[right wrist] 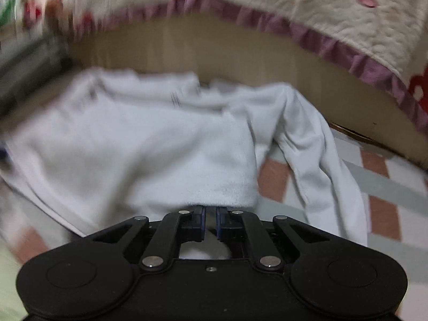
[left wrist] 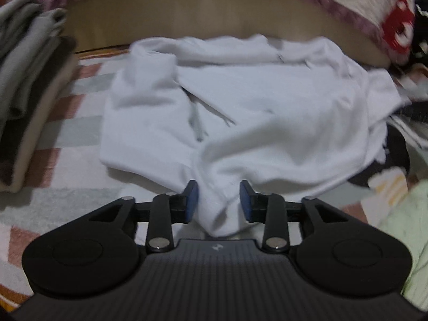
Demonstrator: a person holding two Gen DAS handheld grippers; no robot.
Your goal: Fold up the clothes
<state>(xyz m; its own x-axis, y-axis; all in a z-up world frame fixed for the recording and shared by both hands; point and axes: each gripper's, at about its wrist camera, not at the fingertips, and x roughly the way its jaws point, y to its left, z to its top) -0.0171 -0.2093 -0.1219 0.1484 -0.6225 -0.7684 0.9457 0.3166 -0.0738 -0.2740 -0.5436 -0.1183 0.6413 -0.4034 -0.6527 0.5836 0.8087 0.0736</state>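
White garment point(left wrist: 240, 101), soft and fleecy, lies crumpled on a checked pink, grey and white mat point(left wrist: 67, 133) in front of a tan bed base point(left wrist: 187, 18). We find the left claw point(left wrist: 218, 200) open wide, a bunched fold of the fabric between its blue pads point(left wrist: 192, 200); contact is unclear. The right claw point(right wrist: 210, 222) is nearly closed, pinching the garment's hem. A long sleeve point(right wrist: 321, 160) trails along the garment's right side. Folded grey clothes point(left wrist: 24, 85) are stacked to the left.
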